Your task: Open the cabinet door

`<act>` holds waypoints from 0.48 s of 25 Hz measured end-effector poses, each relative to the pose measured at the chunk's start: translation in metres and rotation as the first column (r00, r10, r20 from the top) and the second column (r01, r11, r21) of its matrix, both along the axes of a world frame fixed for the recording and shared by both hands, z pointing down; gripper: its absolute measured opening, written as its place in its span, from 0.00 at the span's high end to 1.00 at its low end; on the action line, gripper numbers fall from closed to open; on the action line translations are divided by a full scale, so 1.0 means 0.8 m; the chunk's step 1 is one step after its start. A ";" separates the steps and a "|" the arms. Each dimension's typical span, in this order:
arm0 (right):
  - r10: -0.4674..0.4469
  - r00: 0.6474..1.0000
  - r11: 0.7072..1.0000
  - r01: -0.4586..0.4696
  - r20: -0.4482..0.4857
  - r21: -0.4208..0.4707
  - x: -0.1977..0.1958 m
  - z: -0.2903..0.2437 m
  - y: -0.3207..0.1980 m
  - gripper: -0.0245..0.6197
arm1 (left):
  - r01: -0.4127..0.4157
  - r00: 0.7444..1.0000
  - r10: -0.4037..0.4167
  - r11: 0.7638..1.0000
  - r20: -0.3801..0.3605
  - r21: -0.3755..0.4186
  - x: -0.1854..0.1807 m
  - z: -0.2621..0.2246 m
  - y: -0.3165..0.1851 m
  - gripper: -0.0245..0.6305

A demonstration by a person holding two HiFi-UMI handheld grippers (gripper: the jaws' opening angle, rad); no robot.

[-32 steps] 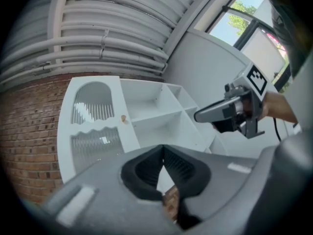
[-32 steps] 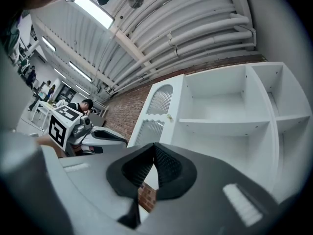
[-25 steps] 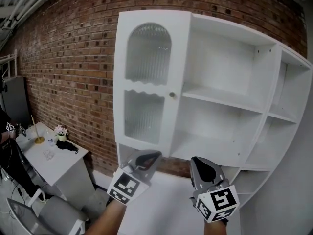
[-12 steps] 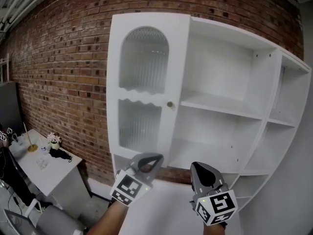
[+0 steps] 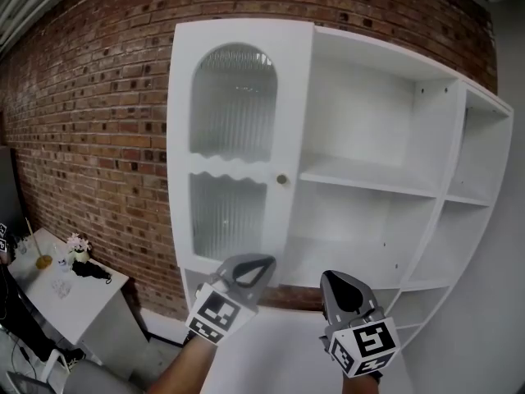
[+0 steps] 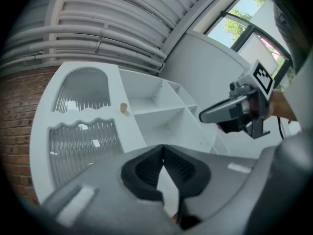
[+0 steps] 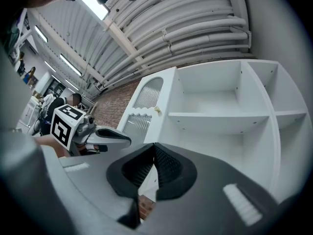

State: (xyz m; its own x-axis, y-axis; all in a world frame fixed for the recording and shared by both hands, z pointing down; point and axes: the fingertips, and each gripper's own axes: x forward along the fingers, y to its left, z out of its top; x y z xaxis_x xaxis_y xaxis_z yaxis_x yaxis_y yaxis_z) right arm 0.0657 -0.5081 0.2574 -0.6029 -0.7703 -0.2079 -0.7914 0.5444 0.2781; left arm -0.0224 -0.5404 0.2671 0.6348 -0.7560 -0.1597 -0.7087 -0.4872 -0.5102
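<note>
Standing against a red brick wall (image 5: 90, 97): white open-shelved cabinet (image 5: 369, 97), its white arched door with ribbed glass panes (image 5: 234, 150) closed at left, small round knob (image 5: 282, 179) untouched. Left gripper (image 5: 250, 263) and right gripper (image 5: 340, 279) below it, clear of the door, both pairs of jaws together and empty.

Left gripper (image 5: 256, 263) and right gripper (image 5: 334, 281) are hanging low, side by side but apart, both pointing forward and tilting slightly up. Each one's jaws are pressing tip to tip, gripping nothing. Left forearm (image 5: 166, 377) is poking in from below.
</note>
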 end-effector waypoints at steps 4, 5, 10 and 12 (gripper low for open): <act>0.016 1.000 1.000 -0.016 0.004 -0.010 -0.002 0.002 -0.003 0.95 | -0.005 1.000 0.005 1.000 0.003 0.003 -0.001 -0.002 -0.007 0.96; 0.014 1.000 1.000 -0.014 0.001 -0.010 -0.002 0.004 -0.004 0.95 | -0.003 1.000 0.003 1.000 0.002 0.004 -0.001 -0.002 -0.009 0.96; 0.004 1.000 1.000 -0.004 0.003 -0.013 0.003 0.004 -0.018 0.95 | 0.025 1.000 -0.025 0.999 -0.005 0.020 0.000 -0.015 -0.022 0.96; -0.011 1.000 1.000 0.011 0.001 -0.011 0.004 0.003 -0.022 0.95 | 0.044 0.999 -0.044 0.999 -0.011 0.028 0.000 -0.023 -0.028 0.96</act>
State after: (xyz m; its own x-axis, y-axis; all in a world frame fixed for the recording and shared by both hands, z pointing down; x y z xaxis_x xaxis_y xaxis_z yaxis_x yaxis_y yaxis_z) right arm 0.0688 -0.5258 0.2595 -0.6111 -0.7660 -0.1995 -0.7856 0.5560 0.2716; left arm -0.0223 -0.5625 0.2485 0.5989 -0.7785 -0.1878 -0.7347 -0.4408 -0.5156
